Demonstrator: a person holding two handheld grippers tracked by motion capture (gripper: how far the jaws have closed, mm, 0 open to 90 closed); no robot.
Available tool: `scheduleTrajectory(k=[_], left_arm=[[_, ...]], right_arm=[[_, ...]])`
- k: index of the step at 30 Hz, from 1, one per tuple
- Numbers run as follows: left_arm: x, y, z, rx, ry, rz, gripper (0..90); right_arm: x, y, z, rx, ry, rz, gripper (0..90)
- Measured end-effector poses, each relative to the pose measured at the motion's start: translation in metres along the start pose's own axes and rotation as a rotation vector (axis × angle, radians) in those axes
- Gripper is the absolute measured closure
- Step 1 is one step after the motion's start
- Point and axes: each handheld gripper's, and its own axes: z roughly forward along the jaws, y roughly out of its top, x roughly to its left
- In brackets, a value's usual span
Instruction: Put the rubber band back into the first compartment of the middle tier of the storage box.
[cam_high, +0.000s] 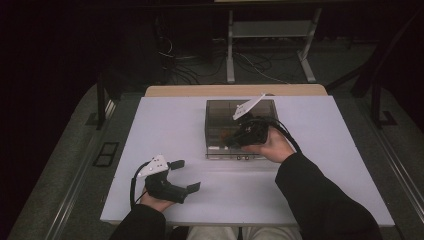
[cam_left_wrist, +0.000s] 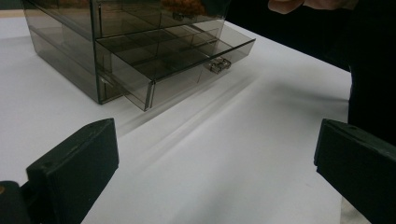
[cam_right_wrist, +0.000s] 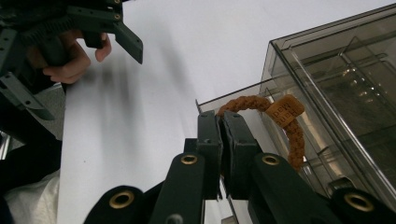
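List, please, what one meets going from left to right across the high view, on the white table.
Left gripper, jaws open → smoky clear drawer box → right gripper, shut on the orange braided band.

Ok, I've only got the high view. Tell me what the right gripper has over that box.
Observer: An orange braided cord, pinched between the shut fingers of the right gripper.
Operator: Describe what's on the cord.
Observer: A tan tag wraps around it; its writing is too small to read.
Operator: Now check the lower drawer of the box.
Observer: The left gripper view shows the lower drawer pulled out, divided into compartments.
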Motion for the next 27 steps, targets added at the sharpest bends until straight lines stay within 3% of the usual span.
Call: scheduleTrajectory(k=[27], left_arm=[[0.0, 0.0, 0.0, -0.001, -0.01, 0.001, 0.0]], right_arm=[[-0.009, -0.004, 0.038, 0.048, 0.018, 0.011, 85.3]])
